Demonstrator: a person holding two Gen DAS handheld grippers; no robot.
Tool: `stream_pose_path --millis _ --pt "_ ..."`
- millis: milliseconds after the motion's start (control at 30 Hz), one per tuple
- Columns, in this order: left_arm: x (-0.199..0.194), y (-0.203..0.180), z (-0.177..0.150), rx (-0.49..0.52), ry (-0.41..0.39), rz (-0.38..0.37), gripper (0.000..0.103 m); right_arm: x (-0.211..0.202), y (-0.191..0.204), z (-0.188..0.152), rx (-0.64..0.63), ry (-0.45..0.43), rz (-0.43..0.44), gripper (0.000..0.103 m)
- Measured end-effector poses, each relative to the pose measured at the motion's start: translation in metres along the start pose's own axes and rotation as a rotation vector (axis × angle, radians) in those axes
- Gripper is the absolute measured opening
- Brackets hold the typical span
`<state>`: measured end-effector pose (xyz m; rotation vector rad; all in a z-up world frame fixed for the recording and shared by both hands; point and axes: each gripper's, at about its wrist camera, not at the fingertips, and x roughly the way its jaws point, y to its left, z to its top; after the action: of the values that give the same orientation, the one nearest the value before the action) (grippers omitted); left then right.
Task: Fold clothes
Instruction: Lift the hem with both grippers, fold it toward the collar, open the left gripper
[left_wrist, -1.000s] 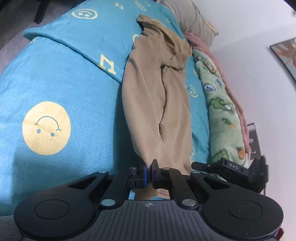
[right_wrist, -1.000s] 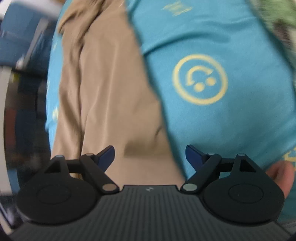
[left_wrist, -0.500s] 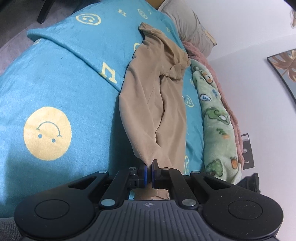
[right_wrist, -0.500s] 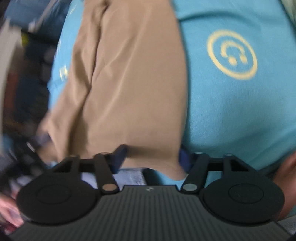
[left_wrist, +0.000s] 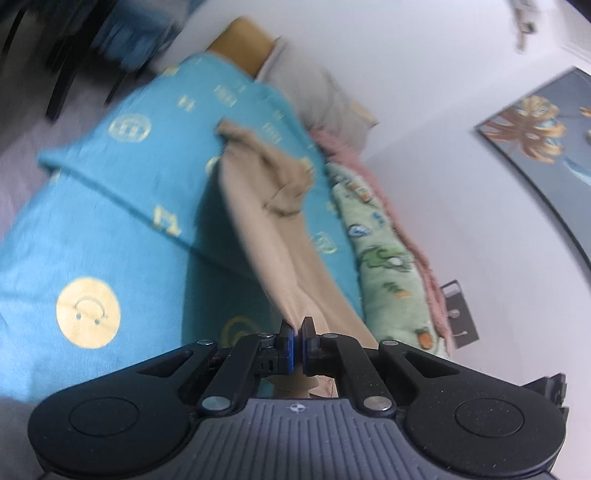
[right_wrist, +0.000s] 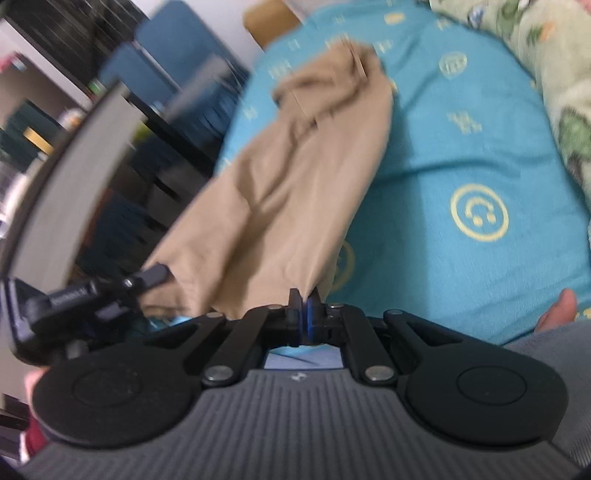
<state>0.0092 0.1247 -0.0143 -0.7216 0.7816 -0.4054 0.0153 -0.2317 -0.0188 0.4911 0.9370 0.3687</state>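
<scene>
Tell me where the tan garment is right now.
The tan garment stretches along the blue bedspread, beside the green blanket, its near edge pinched by the left gripper and right gripper.

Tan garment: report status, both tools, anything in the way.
Left tool shut on tan garment hem. Right tool shut on the same hem. Garment stretched over teal bedspread. Nothing blocking.

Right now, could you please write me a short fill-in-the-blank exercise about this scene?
1. Both grippers are shut on the ___ garment.
2. The garment lies on a bedspread coloured ___.
3. The yellow circle on the bedspread shows a ___ face.
4. The left gripper and right gripper each pinch the garment's ___ end.

Missing words: tan; blue; smiley; near
</scene>
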Motion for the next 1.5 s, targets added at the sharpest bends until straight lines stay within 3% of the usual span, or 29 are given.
stream_pose_path --millis 100,300,467,600,867,967,1233,1400,1500 --pt "-0.033 -0.024 -0.011 0.027 -0.04 -0.04 0.003 -0.035 0.008 -0.007 -0.021 -0.064 0.055 0.005" --pt "-0.097 -0.047 -0.08 0.037 -0.104 -0.069 0.003 -0.096 0.003 -0.048 -0.041 -0.153 0.136 0.005" --pt "-0.096 -0.05 -0.082 0.014 -0.105 -0.041 0.003 -0.099 -0.006 -0.042 0.008 -0.19 0.122 0.005" --pt "-0.062 -0.05 -0.035 0.016 -0.105 0.021 0.004 -0.07 -0.013 0.0 0.046 -0.217 0.099 0.005" --pt "0.056 -0.026 0.069 0.055 -0.123 0.163 0.004 0.032 -0.035 0.098 0.043 -0.246 -0.023 0.005" --pt "0.099 -0.009 0.08 0.108 -0.103 0.212 0.004 0.076 -0.052 0.121 0.067 -0.215 -0.06 0.005" --pt "0.21 0.036 0.105 0.248 -0.038 0.341 0.004 0.175 -0.085 0.141 -0.011 -0.111 -0.211 0.005" --pt "0.247 0.064 0.1 0.261 0.035 0.383 0.006 0.213 -0.091 0.14 -0.085 -0.06 -0.308 0.006" --pt "0.25 0.064 0.099 0.281 0.035 0.389 0.007 0.22 -0.085 0.137 -0.131 -0.044 -0.35 0.007"
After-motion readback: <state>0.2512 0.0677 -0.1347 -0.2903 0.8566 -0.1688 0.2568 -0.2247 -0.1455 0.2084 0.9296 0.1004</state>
